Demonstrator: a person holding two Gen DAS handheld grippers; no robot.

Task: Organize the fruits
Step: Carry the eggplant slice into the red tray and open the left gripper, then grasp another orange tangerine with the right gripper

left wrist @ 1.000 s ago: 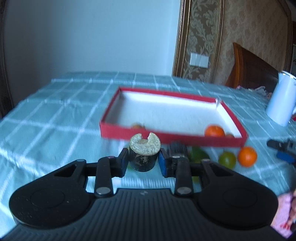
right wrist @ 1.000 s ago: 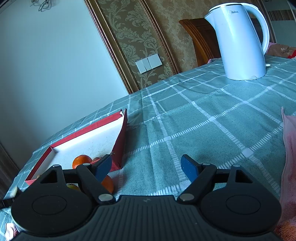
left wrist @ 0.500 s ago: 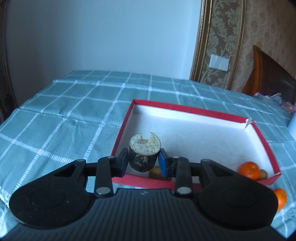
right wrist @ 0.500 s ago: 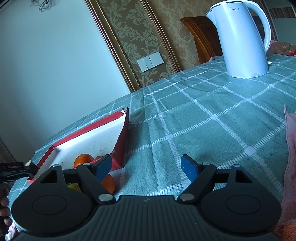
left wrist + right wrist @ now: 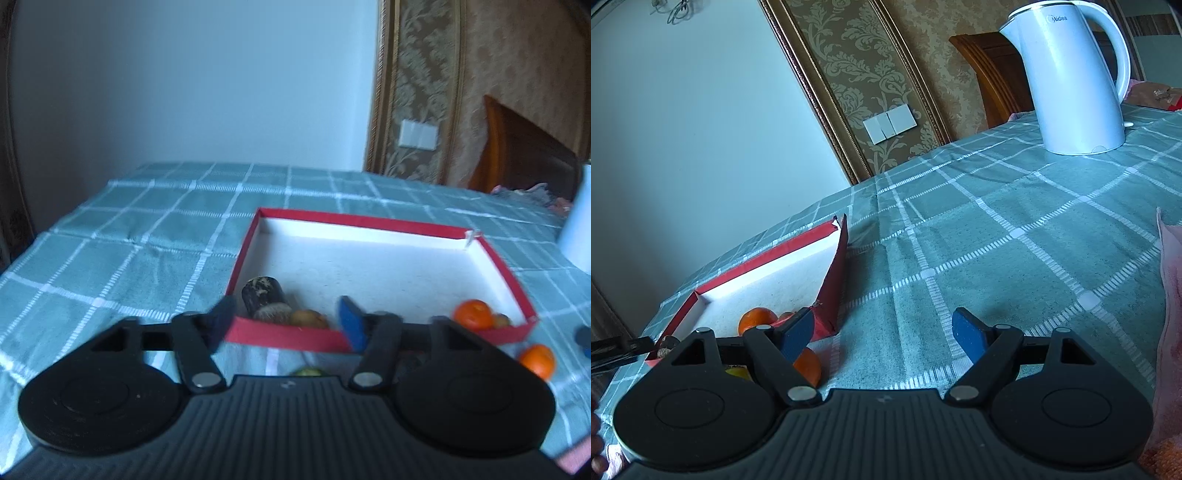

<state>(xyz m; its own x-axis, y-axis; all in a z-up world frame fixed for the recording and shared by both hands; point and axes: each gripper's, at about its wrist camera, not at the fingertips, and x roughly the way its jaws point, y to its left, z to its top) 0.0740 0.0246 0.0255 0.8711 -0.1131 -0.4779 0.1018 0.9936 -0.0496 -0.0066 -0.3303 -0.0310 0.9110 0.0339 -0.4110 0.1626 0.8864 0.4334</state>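
Red-walled tray (image 5: pixel 284 334) now holds the dark cut piece (image 5: pixel 263 292): half a second ago it sat pinched upright between the left gripper's pads, pale cut face up; now it lies on its side on the white floor in the tray's near-left corner, against the left wall. Left gripper (image 5: pixel 286 319) has gone from clamped to wide apart and empty. Its two blue pads straddle the near wall of the tray, not touching the piece. Frame slightly motion-blurred.

Just right of the dark piece, two small brownish fruits (image 5: pixel 308 318) lie against the near wall; their kind is hard to tell. In the near-right corner of the tray, an orange mandarin (image 5: pixel 473 314) with a small brown fruit touching its right side. Outside the tray on the checked tablecloth (image 5: pixel 122 258): a second mandarin (image 5: pixel 537 361) near the right corner, and a green fruit (image 5: pixel 309 371) mostly hidden behind the gripper body.

Right gripper (image 5: pixel 882 334) is unchanged from the earlier frames: spread wide, empty, low over the cloth beside the tray's right wall (image 5: pixel 834 280). An orange fruit (image 5: pixel 809 365) sits on the cloth just behind its left pad. White kettle (image 5: pixel 1075 77) stands well apart, at the far side.
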